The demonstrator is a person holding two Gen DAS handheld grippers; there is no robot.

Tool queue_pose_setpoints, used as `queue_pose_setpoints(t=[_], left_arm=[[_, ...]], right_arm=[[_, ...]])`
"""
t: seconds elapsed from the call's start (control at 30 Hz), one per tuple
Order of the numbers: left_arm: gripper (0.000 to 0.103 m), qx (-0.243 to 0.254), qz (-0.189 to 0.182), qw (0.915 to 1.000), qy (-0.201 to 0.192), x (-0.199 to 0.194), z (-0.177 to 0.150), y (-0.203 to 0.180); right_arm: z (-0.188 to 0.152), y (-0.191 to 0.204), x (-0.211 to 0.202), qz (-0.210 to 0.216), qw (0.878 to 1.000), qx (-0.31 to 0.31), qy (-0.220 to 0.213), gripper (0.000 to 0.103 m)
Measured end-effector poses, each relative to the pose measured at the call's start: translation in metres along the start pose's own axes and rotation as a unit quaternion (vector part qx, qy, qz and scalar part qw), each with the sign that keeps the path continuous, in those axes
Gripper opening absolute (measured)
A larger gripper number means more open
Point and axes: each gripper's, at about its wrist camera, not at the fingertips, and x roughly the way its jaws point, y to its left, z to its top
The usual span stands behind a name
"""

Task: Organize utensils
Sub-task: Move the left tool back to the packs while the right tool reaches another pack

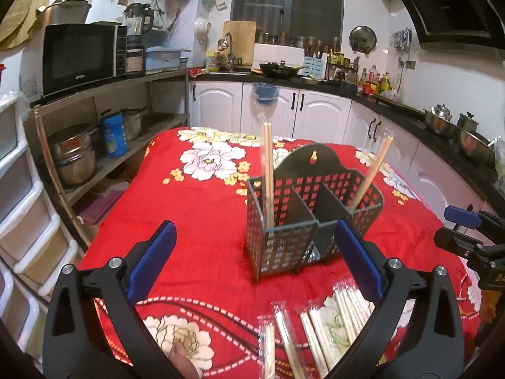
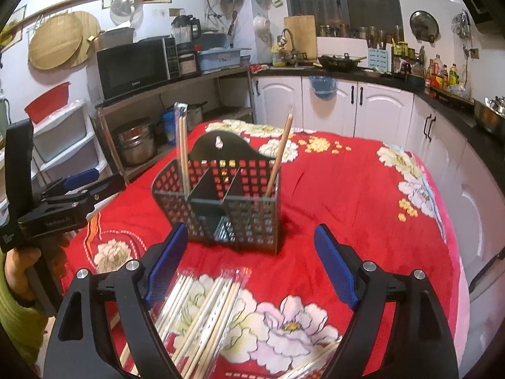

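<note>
A dark perforated utensil caddy [image 1: 303, 218] [image 2: 221, 208] with three compartments stands on the red floral tablecloth. One wrapped chopstick pair [image 1: 268, 177] [image 2: 183, 151] stands upright in its left compartment; another pair [image 1: 371, 173] [image 2: 279, 158] leans in the right one. Several wrapped chopstick pairs [image 1: 318, 331] [image 2: 202, 309] lie loose on the cloth in front. My left gripper [image 1: 255, 262] is open and empty, just short of the caddy. My right gripper [image 2: 249, 265] is open and empty too, above the loose pile. Each gripper shows at the other view's edge [image 1: 467, 233] [image 2: 63, 195].
The table's cloth [image 1: 195, 221] [image 2: 347, 195] drops off at left and right. A shelf with pots and a microwave [image 1: 82, 57] stands at the left, plastic drawers [image 1: 19, 208] nearer. White cabinets [image 1: 322, 117] and a crowded counter run behind. A hand [image 2: 19, 265] grips the left tool.
</note>
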Motion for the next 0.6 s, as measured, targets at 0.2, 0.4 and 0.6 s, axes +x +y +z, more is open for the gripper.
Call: queue_pose_setpoints(t=[0.2,0.4,0.6], left_arm=[[0.092,-0.005,0.004,0.9999,0.016,-0.002,-0.018,0.005],[0.092,-0.008,0.009,0.9995,0.028,-0.006,-0.034,0.01],[0.092,-0.011,0.012,0.9991,0.038,-0.008,-0.048,0.013]], right_arm=[[-0.016,0.008,0.003,0.003,1.0,-0.002,0.014,0.08],[-0.027,0.014,0.006,0.008,1.0,-0.005,0.025,0.08],[-0.036,0.022,0.009,0.013,0.999,-0.01,0.034,0.08]])
